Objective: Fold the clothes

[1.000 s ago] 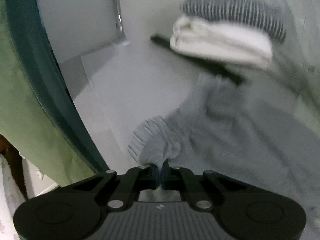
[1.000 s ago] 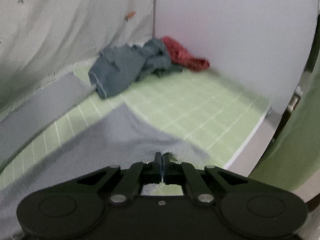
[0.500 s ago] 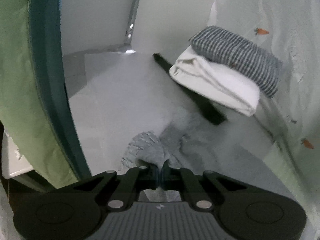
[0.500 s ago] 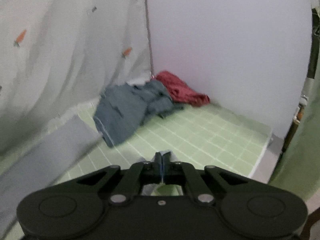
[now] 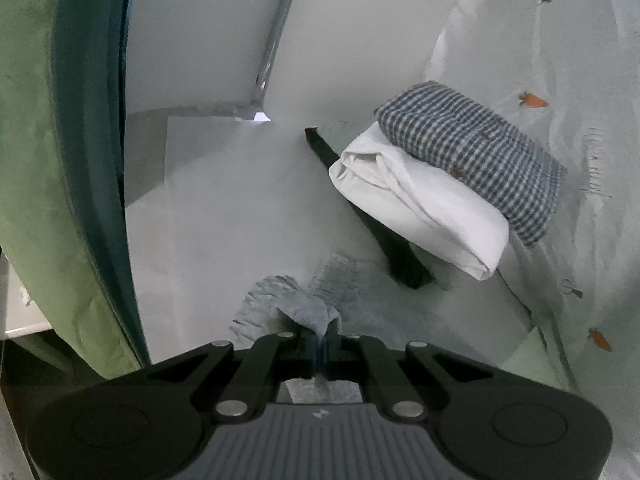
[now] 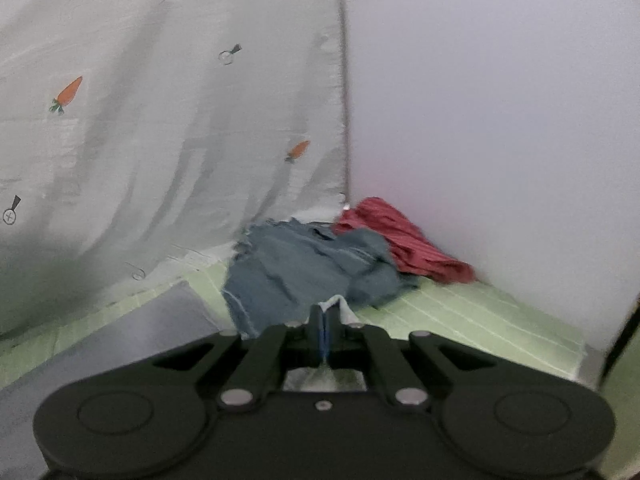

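Grippers, two, each with its jaws pressed together on cloth. Left gripper point(image 5: 320, 338): clamped on a bunched ribbed edge of the grey garment point(image 5: 308, 312), which puffs up just ahead of the fingertips. A second ago a wide spread of this garment lay in front of it; now only the pinched bunch and a short ribbed fold show, and the view has tipped upward. Right gripper point(image 6: 324, 322): clamped on a pale edge of the same grey cloth point(image 6: 338, 304); the broad sheet seen before it earlier has dropped below the frame, and this view too has risen toward the wall.

Beyond left gripper: folded stack, white garment point(image 5: 420, 204) under checked shirt point(image 5: 472, 152), resting on a dark strip point(image 5: 396, 252); green curtain point(image 5: 36, 160) at far left.

Beyond right gripper: blue-grey garment point(image 6: 304, 268) crumpled on green checked mat point(image 6: 480, 312), red garment point(image 6: 404, 240) touching it in the corner; carrot-print sheet point(image 6: 160, 120) behind; grey panel point(image 6: 120, 336) at lower left.
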{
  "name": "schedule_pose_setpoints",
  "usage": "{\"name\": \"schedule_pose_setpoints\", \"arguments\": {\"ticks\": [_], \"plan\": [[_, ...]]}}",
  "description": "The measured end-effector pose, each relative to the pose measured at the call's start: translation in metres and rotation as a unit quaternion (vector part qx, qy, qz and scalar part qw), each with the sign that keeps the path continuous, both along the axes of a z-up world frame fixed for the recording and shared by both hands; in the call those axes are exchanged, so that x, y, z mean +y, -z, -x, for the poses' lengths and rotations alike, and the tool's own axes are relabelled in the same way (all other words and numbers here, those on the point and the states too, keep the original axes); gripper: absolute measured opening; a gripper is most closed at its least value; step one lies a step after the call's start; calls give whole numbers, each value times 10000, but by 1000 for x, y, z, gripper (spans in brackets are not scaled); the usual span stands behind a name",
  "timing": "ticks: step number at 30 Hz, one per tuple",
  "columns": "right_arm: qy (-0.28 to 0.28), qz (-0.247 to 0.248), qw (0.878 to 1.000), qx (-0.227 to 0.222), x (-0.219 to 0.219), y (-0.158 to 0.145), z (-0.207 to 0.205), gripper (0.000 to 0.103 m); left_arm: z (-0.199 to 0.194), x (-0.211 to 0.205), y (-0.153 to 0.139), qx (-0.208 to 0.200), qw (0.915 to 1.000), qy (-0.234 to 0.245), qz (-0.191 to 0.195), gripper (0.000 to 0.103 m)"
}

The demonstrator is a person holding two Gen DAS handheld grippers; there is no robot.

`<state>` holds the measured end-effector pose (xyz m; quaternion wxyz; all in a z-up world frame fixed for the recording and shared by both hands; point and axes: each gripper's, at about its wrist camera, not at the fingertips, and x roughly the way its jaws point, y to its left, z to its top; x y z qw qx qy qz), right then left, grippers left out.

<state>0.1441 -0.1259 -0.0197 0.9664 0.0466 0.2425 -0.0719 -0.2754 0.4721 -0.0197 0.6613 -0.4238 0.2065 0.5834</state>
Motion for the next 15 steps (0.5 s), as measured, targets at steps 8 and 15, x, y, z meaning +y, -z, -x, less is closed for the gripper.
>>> {"name": "schedule_pose_setpoints", "arguments": {"ticks": [8, 15], "plan": [[-203, 97, 9994, 260, 64, 11, -99, 1, -56, 44, 20, 30, 9998, -197, 70, 3], [-1025, 264, 9917, 736, 160, 45, -238, 1, -118, 104, 62, 101, 9996, -262, 12, 9]]}}
